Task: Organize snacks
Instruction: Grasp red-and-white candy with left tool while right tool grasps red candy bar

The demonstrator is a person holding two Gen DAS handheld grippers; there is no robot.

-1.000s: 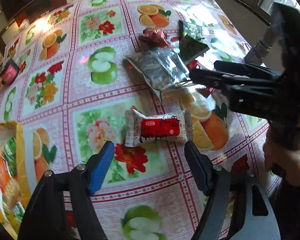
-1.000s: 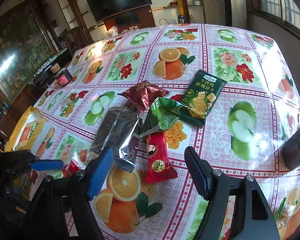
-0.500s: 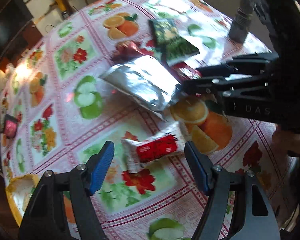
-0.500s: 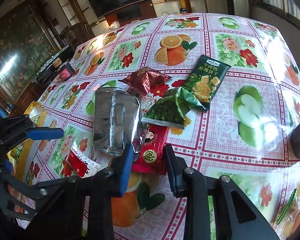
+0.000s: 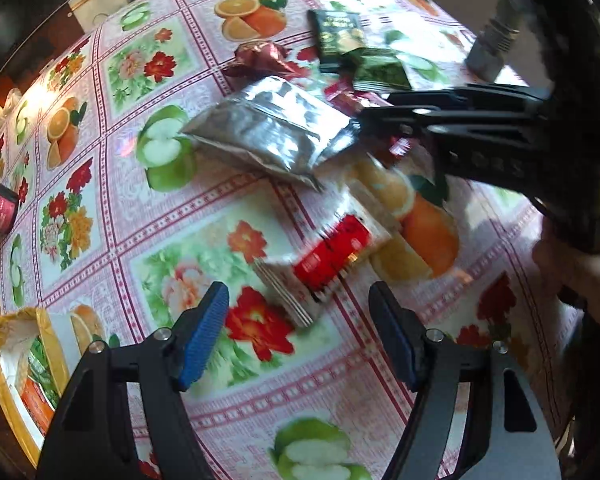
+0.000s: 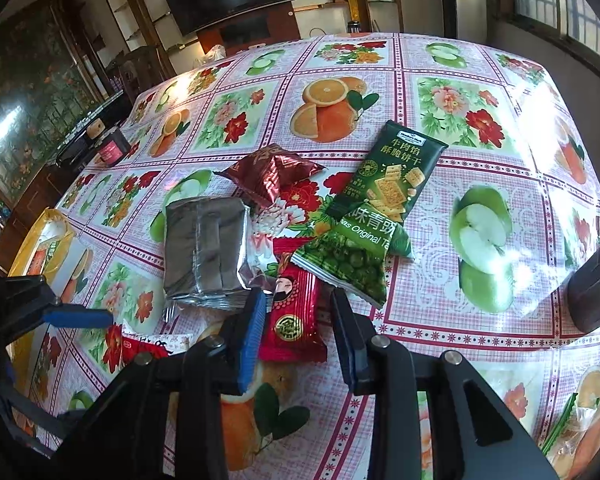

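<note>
In the left wrist view, our left gripper [image 5: 296, 328] stands wide and released at the bottom of the frame, with the blurred white-and-red snack packet [image 5: 332, 256] lying just above it on the tablecloth [image 5: 100, 184]. At mid-right, our right gripper [image 5: 364, 122] reaches beside the silver pouch [image 5: 268, 132].

In the right wrist view, its jaws have just been closing, and the pads [image 6: 252, 328] flank the red snack bar [image 6: 294, 320] at lower centre; we cannot tell whether they press it.
</note>
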